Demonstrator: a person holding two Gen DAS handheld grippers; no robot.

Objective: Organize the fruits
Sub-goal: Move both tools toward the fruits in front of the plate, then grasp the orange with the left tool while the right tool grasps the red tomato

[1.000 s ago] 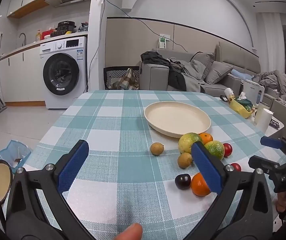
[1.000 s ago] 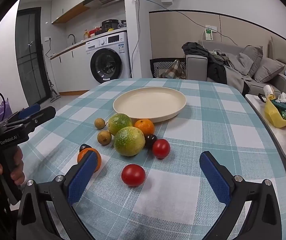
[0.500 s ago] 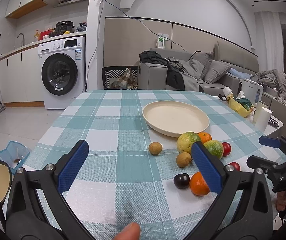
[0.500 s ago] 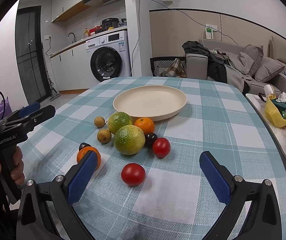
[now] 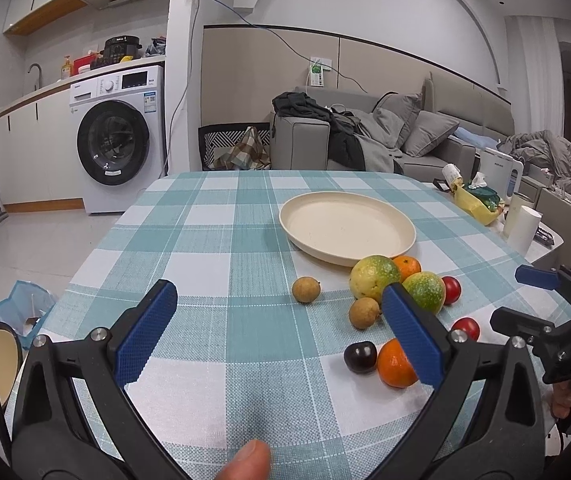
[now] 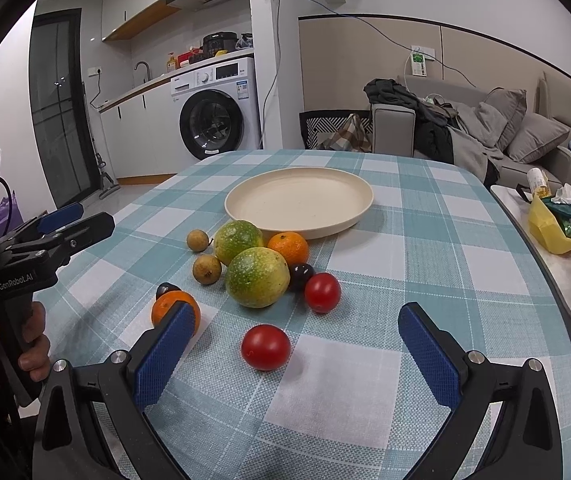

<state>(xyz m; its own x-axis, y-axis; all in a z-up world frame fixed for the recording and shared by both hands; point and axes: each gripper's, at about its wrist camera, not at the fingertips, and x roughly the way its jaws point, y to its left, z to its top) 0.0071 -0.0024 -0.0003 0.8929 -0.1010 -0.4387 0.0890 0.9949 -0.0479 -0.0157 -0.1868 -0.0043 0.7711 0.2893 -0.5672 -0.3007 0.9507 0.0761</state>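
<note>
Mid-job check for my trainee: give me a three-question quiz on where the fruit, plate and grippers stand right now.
1. True or false: the cream plate already holds fruit.
2. How many red tomatoes lie on the checked tablecloth?
3. Which is so? A: left gripper shut on an orange. B: both the left and the right gripper have open, empty jaws. C: right gripper holds a tomato.

Key: 1 false; 2 two, the near tomato and the far tomato; 3 B.

black gripper (image 6: 291,356) frames, blue textured pads (image 6: 164,354), silver screws
</note>
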